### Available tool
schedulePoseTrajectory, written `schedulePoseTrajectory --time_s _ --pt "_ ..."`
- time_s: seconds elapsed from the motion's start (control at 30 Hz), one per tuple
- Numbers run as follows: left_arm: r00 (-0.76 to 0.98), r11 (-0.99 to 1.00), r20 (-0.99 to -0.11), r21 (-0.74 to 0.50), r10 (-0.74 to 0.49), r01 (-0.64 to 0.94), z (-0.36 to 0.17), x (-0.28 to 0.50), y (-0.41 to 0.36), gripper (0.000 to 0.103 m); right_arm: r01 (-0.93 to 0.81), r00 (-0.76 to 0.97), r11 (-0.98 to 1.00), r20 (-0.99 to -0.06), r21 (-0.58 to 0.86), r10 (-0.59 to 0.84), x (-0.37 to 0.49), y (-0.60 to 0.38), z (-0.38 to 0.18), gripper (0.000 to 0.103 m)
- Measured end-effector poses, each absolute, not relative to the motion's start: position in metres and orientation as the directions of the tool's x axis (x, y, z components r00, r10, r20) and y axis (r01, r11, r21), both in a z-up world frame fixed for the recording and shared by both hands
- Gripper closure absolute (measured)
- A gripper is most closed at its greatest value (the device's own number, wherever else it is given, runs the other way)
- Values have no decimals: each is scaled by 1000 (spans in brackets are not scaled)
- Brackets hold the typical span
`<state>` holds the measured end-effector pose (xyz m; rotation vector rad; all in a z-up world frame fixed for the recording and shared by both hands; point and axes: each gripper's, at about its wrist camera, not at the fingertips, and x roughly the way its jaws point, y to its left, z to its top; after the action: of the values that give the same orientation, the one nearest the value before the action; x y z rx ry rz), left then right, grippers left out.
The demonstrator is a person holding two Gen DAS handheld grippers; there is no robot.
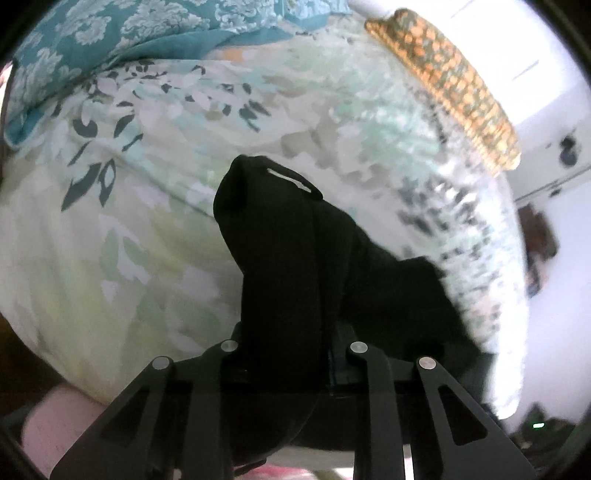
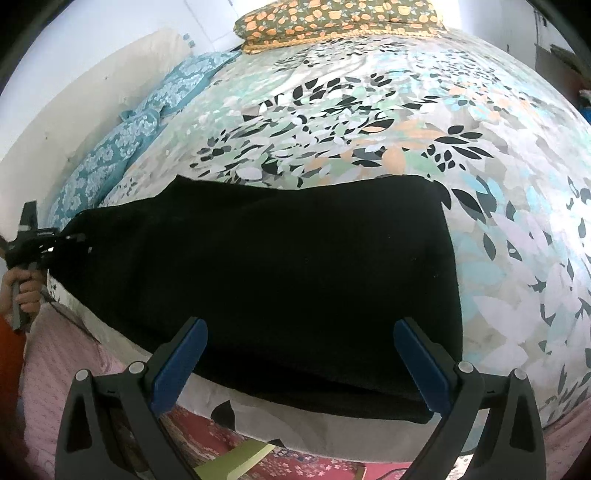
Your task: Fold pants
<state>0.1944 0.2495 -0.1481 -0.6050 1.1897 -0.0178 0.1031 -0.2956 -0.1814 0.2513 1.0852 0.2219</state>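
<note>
Your left gripper is clamped on a bunched end of the black pants; in the left wrist view the cloth rises from between the closed fingers toward 12 o'clock, with a pale label showing on the fold near its top. In the right wrist view the same gripper appears at 9 o'clock, gripping the far left end of the garment, your hand on its handle just below.

The pants lie lengthwise across the near edge of the bed, on the leaf-print bedspread, doubled into one long band that runs from 9 o'clock to 3 o'clock. The right end looks squared off and flat.

Your right gripper stands apart, its blue-padded fingers straddling the near edge of the band toward 6 o'clock, holding nothing.

Judgement: the leg-on-leg fold is done and the crosswise fold is in hand, with the left end taken up. Next, carry that end across toward 3 o'clock and lay it on the right end; your right gripper should pin or clamp the cloth so the band does not slide off the bed edge.

A teal floral quilt and an orange-patterned pillow lie well apart at 10 and 12 o'clock.
</note>
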Motion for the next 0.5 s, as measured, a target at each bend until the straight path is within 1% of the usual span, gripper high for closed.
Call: schedulePoseTrajectory --time_s 0.1,0.27,0.37,0.5 --pt "406 818 -833 -505 -377 -276 -120 186 233 81 -38 471 943 -826 330 308 105 -302 -179 2" --pt "402 844 -808 -518 -430 -138 -67 181 150 81 -29 480 930 -811 367 335 109 -308 -182 2" --pt "377 869 -819 -491 -433 -68 -63 192 92 81 -23 488 924 -802 381 343 111 -312 -181 2" --pt "301 895 -851 -445 -430 22 -89 208 11 81 -13 521 922 -784 386 336 105 -322 -174 2"
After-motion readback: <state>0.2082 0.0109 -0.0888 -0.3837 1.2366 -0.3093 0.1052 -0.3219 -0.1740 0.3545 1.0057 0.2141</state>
